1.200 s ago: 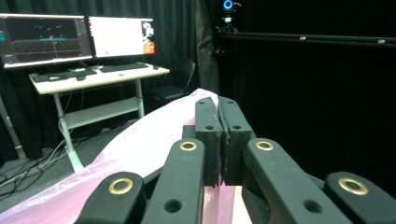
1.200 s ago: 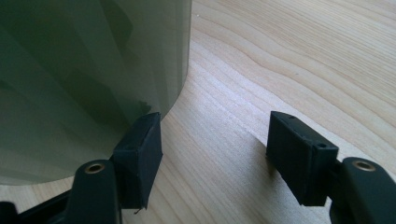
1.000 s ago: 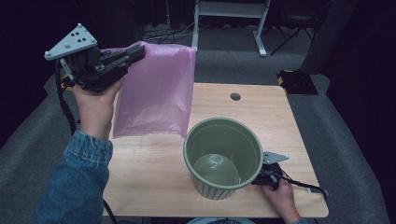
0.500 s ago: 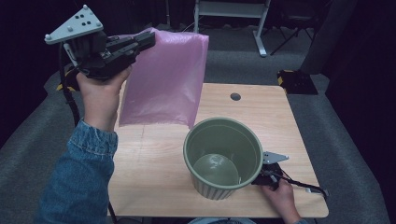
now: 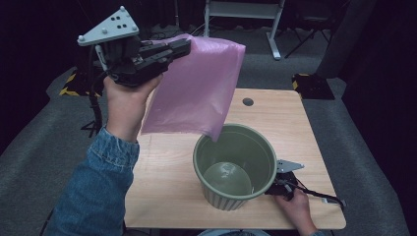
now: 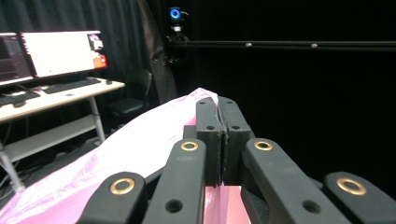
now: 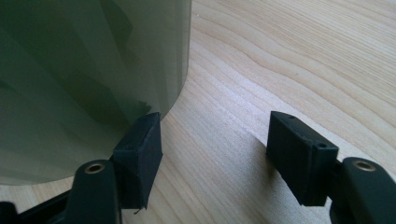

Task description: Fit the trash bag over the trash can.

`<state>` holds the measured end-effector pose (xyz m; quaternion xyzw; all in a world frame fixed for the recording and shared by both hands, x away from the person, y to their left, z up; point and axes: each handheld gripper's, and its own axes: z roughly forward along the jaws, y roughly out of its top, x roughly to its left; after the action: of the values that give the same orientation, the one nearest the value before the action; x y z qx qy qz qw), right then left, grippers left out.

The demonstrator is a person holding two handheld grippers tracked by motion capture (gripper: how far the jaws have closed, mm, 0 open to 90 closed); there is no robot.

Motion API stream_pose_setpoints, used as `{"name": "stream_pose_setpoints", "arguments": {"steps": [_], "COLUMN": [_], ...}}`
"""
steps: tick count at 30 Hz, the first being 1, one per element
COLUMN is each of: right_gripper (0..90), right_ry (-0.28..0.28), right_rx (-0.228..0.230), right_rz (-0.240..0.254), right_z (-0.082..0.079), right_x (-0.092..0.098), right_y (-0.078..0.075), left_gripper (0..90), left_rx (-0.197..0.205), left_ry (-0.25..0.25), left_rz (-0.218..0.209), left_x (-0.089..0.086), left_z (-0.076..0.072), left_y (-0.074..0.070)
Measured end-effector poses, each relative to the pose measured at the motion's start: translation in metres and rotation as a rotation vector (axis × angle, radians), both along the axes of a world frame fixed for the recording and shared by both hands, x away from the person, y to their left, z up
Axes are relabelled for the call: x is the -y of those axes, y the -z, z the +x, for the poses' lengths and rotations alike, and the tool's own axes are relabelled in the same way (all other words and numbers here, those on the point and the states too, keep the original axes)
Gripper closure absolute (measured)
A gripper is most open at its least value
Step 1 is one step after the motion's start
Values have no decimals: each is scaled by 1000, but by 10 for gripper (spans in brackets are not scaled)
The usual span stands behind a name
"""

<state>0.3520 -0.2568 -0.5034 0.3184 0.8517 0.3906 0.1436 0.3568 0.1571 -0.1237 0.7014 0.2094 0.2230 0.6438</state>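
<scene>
Left claw (image 5: 183, 46) clamped on pink bag (image 5: 196, 93) above green bin (image 5: 236, 167), right claw (image 7: 212, 154) wide apart, holding nothing, one jaw against bin, on worktop (image 5: 162, 196)

The bag (image 5: 196, 91) is translucent pink. The bin (image 5: 235, 167) is dull sage green, ribbed outside. The table (image 5: 162, 187) is pale wood with wavy grain. Both grippers, left (image 5: 179, 47) and right (image 5: 275, 187), are black with brass rivets and grey top plates. The sleeve (image 5: 96, 189) is blue denim. The floor (image 5: 44, 142) is grey carpet.
</scene>
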Motion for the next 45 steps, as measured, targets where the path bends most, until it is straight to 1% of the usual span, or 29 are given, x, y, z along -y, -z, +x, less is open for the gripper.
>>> {"name": "stream_pose_setpoints", "arguments": {"steps": [3, 4, 6, 7, 11, 13, 16, 23, 29, 32, 39, 42, 45], "right_gripper": [357, 357, 357, 357, 357, 357, 357, 356, 356, 356, 356, 356, 356], "right_ry": [0, 0, -1, -1, -1, -1, -1, -1, -1, -1, -1, -1, -1], "right_rx": [0, 0, 0, 0, 0, 0, 0, 0, 0, 0, 0, 0, 0], "right_rz": [0, 0, 0, 0, 0, 0, 0, 0, 0, 0, 0, 0, 0], "right_z": [0, 0, 0, 0, 0, 0, 0, 0, 0, 0, 0, 0, 0], "right_x": [0, 0, 0, 0, 0, 0, 0, 0, 0, 0, 0, 0, 0], "right_y": [0, 0, 0, 0, 0, 0, 0, 0, 0, 0, 0, 0, 0], "left_gripper": [884, 885, 884, 884, 884, 884, 883, 883, 881, 880, 879, 879, 874], "left_rx": [4, 3, -6, -7, -22, -31, -46, -62, -75, -80, -90, -100, -100], "left_ry": [13, 23, 40, 48, 73, 87, 101, 128, 140, 145, 176, 191, 202], "left_rz": [-2, -11, -16, -11, 8, 20, 33, 44, 50, 75, 60, 60, 66], "left_x": [5, 7, 11, 14, 28, 36, 45, 62, 74, 82, 99, 106, 111], "left_z": [-2, -3, -4, -4, -5, -4, -1, 2, 5, 5, 6, 8, 8], "left_y": [-2, -3, -2, -1, 8, 14, 20, 33, 41, 46, 56, 60, 63]}}
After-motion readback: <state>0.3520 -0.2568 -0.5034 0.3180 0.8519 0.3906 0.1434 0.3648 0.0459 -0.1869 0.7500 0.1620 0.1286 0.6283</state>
